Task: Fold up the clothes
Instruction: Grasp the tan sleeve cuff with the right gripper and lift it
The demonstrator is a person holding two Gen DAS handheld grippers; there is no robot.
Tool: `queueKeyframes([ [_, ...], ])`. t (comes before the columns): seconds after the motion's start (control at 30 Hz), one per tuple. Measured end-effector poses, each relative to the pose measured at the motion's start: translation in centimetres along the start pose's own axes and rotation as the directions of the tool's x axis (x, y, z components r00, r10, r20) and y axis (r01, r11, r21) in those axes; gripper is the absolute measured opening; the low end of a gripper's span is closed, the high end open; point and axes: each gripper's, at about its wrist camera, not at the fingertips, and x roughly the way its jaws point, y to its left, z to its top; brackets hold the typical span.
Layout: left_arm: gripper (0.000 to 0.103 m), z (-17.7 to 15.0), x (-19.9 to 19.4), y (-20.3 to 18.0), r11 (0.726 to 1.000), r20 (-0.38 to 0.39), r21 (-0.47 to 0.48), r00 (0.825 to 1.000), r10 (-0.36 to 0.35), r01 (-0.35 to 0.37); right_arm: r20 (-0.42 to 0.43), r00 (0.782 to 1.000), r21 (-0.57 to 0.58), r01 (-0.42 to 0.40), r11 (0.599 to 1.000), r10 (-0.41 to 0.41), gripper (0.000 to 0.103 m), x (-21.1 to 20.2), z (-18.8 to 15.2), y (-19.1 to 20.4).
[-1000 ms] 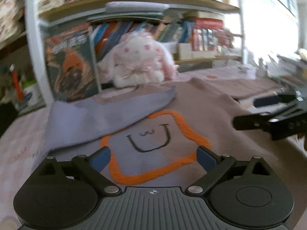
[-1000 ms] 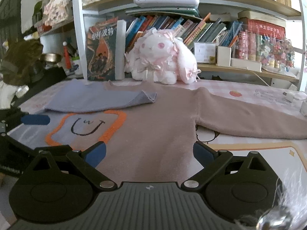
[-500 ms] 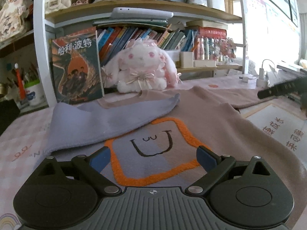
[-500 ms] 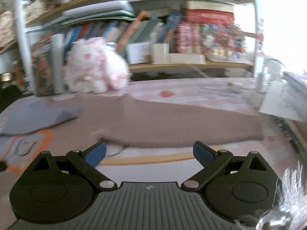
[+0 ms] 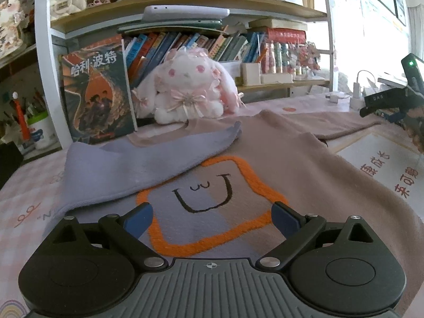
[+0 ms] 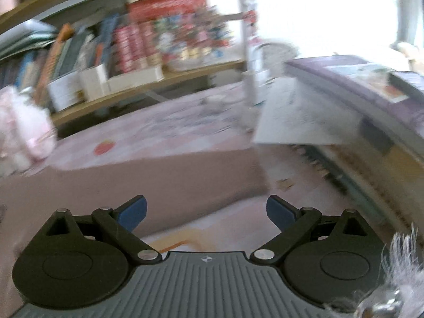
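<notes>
A taupe sweater [image 5: 304, 169] lies flat on the table, with an orange-outlined smiley patch [image 5: 209, 204] on its chest. Its lavender sleeve [image 5: 137, 164] is folded across the upper chest. The other sleeve [image 6: 148, 182] stretches out to the right, its cuff end just ahead of my right gripper [image 6: 206, 213], which hangs open above it. My left gripper [image 5: 212, 218] is open and empty over the patch. In the left wrist view the right gripper's body [image 5: 392, 100] shows at the far right edge.
A white plush rabbit [image 5: 190, 92] and an upright book [image 5: 98, 92] stand at the back before the bookshelf [image 5: 185, 8]. A stack of books and papers [image 6: 344, 100] crowds the table's right end. A printed mat [image 5: 392, 164] lies right of the sweater.
My right gripper has swung right, from over the sweater's body to the cuff end of the outstretched sleeve. The left gripper has stayed over the patch, both open throughout.
</notes>
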Motion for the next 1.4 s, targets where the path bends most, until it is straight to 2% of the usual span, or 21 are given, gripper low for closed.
queueKeyframes([
  [0.07, 0.098, 0.0, 0.2, -0.1, 1.000, -0.008, 0.005, 1.000, 0.000, 0.000, 0.008, 0.999, 0.051, 0.033, 0.998, -0.033, 0.098, 0.5, 0.2, -0.9],
  [0.2, 0.098, 0.0, 0.4, -0.3, 1.000, -0.023, 0.021, 1.000, 0.004, -0.003, -0.013, 0.999, 0.150, 0.033, 0.988, -0.031, 0.098, 1.1, 0.7, -2.5],
  [0.43, 0.098, -0.1, 0.3, -0.9, 0.998, -0.023, 0.057, 0.999, 0.023, -0.022, -0.095, 0.995, 0.148, -0.025, 0.989, 0.040, 0.097, 1.6, 3.2, -4.0],
  [0.6, 0.098, -0.1, 0.1, -0.7, 0.999, -0.012, 0.040, 1.000, 0.028, -0.027, -0.161, 0.982, 0.188, -0.064, 0.980, 0.095, 0.078, 2.1, 4.9, -5.5],
  [0.63, 0.098, -0.1, 0.1, -0.5, 0.999, -0.010, 0.034, 1.000, 0.028, -0.028, -0.172, 0.980, 0.199, -0.068, 0.978, 0.103, 0.078, 2.2, 5.1, -5.7],
  [0.83, 0.098, 0.0, 0.1, 0.0, 1.000, -0.006, 0.002, 1.000, 0.015, -0.015, -0.178, 0.978, 0.239, -0.067, 0.969, 0.112, 0.068, 3.1, 4.5, -5.7],
  [0.9, 0.098, 0.0, 0.1, 0.0, 1.000, -0.009, 0.000, 1.000, 0.015, -0.015, -0.168, 0.979, 0.254, -0.071, 0.965, 0.116, 0.059, 3.4, 4.4, -5.6],
  [1.0, 0.098, -0.1, 0.1, -0.1, 1.000, -0.009, 0.000, 1.000, 0.016, -0.016, -0.144, 0.978, 0.292, -0.103, 0.951, 0.150, 0.051, 3.9, 4.4, -5.7],
  [1.03, 0.098, -0.1, 0.1, -0.1, 1.000, -0.008, 0.001, 1.000, 0.017, -0.017, -0.139, 0.973, 0.315, -0.133, 0.940, 0.185, 0.046, 4.1, 4.4, -5.8],
  [1.07, 0.098, -0.1, 0.1, -0.1, 1.000, -0.010, 0.000, 1.000, 0.017, -0.017, -0.139, 0.961, 0.358, -0.177, 0.917, 0.239, 0.036, 4.4, 4.2, -6.1],
  [1.1, 0.098, -0.1, 0.1, -0.1, 1.000, -0.011, 0.000, 1.000, 0.016, -0.016, -0.137, 0.948, 0.407, -0.211, 0.889, 0.288, 0.033, 4.6, 4.0, -6.4],
  [1.23, 0.098, -0.1, 0.2, -0.1, 1.000, -0.017, 0.002, 1.000, 0.014, -0.014, -0.112, 0.923, 0.495, -0.269, 0.826, 0.368, 0.033, 4.8, 3.3, -6.6],
  [1.3, 0.098, -0.1, 0.3, -0.1, 1.000, -0.021, 0.007, 1.000, 0.014, -0.014, -0.117, 0.900, 0.517, -0.306, 0.799, 0.420, 0.033, 4.8, 2.9, -6.1],
  [1.37, 0.098, -0.1, 0.3, -0.2, 1.000, -0.026, 0.014, 1.000, 0.016, -0.016, -0.119, 0.898, 0.490, -0.318, 0.811, 0.424, 0.035, 4.6, 2.8, -5.1],
  [1.4, 0.098, -0.1, 0.3, -0.2, 1.000, -0.026, 0.017, 0.999, 0.020, -0.020, -0.117, 0.904, 0.476, -0.312, 0.822, 0.411, 0.035, 4.6, 2.9, -4.8],
])
